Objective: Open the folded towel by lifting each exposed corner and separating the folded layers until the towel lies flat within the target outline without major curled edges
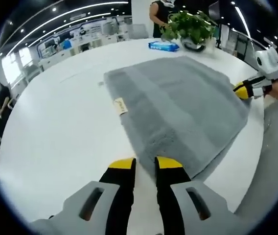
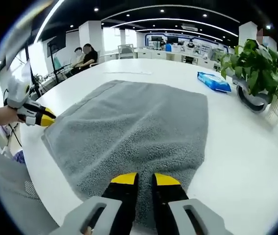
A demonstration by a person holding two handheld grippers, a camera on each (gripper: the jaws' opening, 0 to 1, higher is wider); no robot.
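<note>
The grey towel lies spread on the round white table, reaching close to the table's near edge. The left gripper sits at one corner and the right gripper at another; both pairs of jaws stand nearly together, but whether either pinches cloth I cannot tell, since the tips cover the towel's edge. If one corner is pulled harder than the other, the thick, fluffy pile could bunch or curl, or the towel could slide off the smooth tabletop. It has a flatter woven band and a small label. A leafy potted plant and a blue packet stand well apart.
</note>
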